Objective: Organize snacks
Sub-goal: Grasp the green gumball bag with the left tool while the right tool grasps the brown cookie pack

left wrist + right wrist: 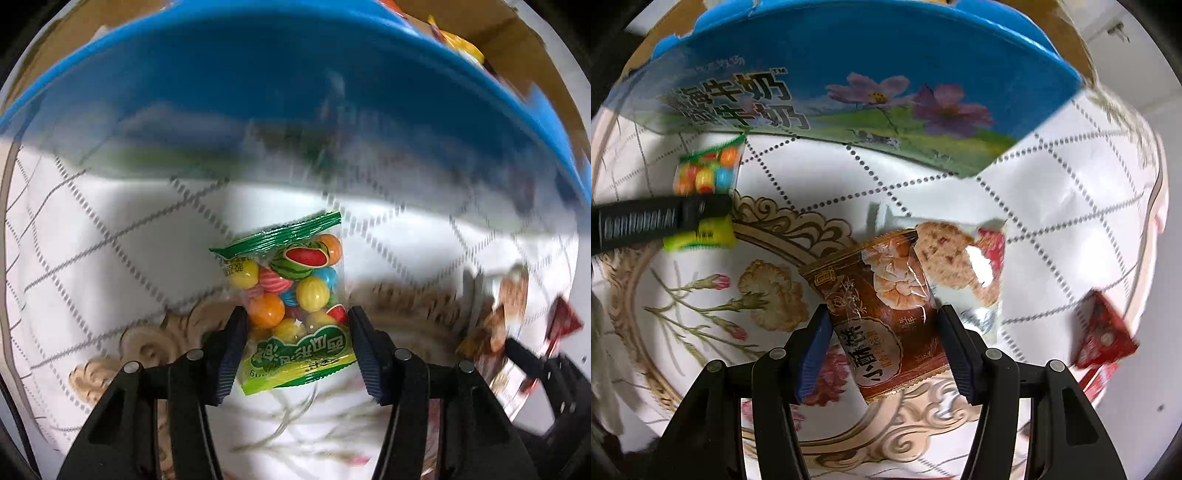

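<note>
Two grippers loaded: left gripper clamps candy bag, right gripper clamps pastry pack. Risk: slick wrappers slipping before reaching the box.

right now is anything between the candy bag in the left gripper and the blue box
Nothing visible. The left gripper holds the candy bag, and only bare quilted cloth lies between it and the blue box. The box's near wall faces the bag.
</note>
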Motion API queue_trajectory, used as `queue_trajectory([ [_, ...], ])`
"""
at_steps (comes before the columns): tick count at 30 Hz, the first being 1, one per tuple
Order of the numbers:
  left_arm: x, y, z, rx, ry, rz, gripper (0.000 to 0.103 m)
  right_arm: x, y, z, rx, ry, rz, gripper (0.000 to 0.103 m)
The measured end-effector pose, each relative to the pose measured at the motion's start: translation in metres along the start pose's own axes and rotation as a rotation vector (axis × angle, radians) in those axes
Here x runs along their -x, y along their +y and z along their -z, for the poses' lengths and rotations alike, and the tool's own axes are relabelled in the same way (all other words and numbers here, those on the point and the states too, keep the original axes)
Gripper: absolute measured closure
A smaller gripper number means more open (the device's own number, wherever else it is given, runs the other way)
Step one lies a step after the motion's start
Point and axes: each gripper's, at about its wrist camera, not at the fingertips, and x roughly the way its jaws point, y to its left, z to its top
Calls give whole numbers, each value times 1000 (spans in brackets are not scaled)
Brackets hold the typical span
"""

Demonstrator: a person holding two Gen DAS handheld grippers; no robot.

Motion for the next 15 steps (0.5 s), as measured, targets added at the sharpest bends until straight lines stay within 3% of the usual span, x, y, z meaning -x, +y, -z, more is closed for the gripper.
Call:
queue_trajectory([
  [6, 21, 12, 63, -101, -13, -64, 51, 0, -10, 43, -163, 49, -220, 42],
  [11, 29, 9, 103, -140, -43, -107, 51, 8, -6, 86, -263, 54, -304, 42],
  [15, 23, 11, 113, -155, -39, -119, 49, 0, -3, 101, -296, 82, -339, 41],
])
